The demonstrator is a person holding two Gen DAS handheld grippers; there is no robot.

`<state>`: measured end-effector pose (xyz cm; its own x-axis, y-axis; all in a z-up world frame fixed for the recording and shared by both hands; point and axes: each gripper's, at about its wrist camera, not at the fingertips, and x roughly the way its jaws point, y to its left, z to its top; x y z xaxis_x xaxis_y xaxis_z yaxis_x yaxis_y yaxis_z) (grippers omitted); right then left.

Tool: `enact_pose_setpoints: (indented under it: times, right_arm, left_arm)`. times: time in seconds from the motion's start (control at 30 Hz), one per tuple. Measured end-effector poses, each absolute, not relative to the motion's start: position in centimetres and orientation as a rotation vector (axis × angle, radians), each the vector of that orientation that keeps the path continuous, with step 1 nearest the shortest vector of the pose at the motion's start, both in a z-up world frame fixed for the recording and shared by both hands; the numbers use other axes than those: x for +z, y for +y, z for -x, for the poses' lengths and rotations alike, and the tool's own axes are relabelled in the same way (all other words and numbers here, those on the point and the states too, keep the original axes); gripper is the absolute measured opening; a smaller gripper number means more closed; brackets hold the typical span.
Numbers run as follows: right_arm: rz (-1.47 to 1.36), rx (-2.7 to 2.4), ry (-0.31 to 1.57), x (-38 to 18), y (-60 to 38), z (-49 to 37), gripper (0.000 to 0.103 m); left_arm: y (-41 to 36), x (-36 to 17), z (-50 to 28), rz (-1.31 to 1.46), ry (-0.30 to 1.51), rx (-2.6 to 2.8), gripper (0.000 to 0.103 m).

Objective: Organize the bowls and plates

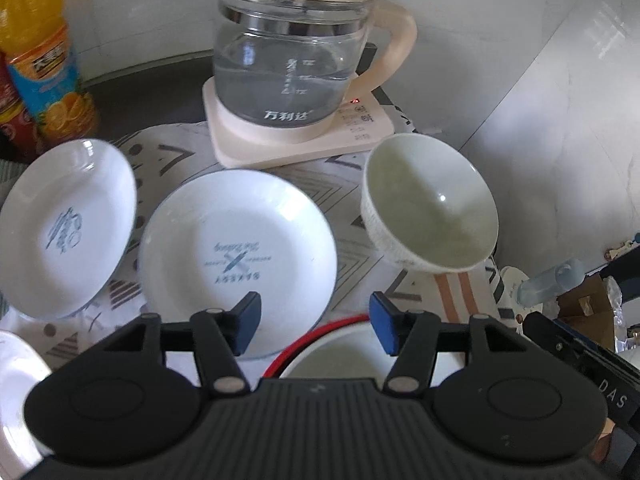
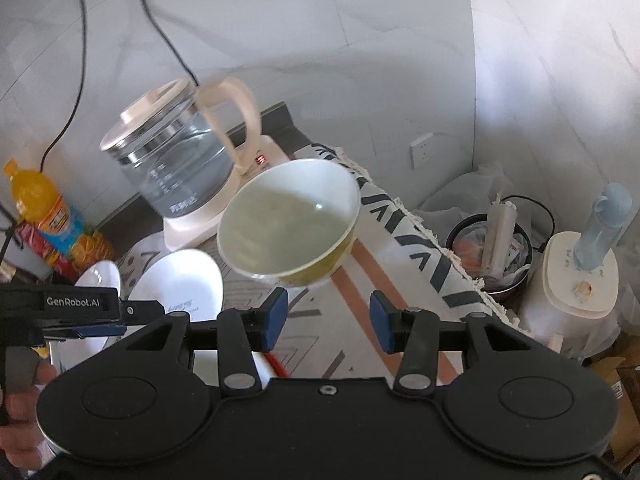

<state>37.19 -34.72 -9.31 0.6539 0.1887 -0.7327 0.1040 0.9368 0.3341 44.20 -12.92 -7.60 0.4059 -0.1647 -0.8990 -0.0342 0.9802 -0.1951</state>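
Two white plates with blue print lie on the patterned cloth, one in the middle (image 1: 236, 256) and one to the left (image 1: 68, 224). A third white plate (image 1: 16, 380) shows at the bottom left. To the right stands a pale bowl (image 1: 432, 208), green-yellow on the outside in the right wrist view (image 2: 288, 216). My left gripper (image 1: 316, 322) is open over the near rim of the middle plate, with a red-rimmed bowl (image 1: 336, 348) just below it. My right gripper (image 2: 328, 318) is open a short way before the pale bowl, touching nothing.
A glass kettle (image 1: 288, 60) on its cream base stands at the back. An orange drink bottle (image 1: 36, 52) and a red packet are at the back left. The cloth's right edge (image 2: 432, 248) drops to a bin (image 2: 492, 248) and a white appliance (image 2: 576, 280).
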Motion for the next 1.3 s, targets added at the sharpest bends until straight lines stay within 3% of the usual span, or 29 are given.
enact_pose_setpoints:
  times: [0.9,1.1,1.17,1.3]
  right_arm:
    - [-0.411,0.016,0.959,-13.9,-36.1,-47.2,0.049]
    - [-0.420,0.011,1.000,-15.7,-36.1,-48.3,0.048]
    - [-0.426,0.013,1.010,-16.2,-36.0,-48.5,0.042]
    - [-0.432,0.018,1.033,-17.1,-35.5,-49.0,0.032]
  left_arm:
    - [-17.3,-12.9,-54.0,0.191,1.197,-0.110,0.057]
    - [-17.4,-14.6,-54.9,0.178,1.220,-0.089,0.049]
    - [-17.6,-14.8,-55.0,0.166,1.211,-0.105,0.037]
    - [-17.7,-15.8,-55.3,0.180,1.251,-0.101,0.024]
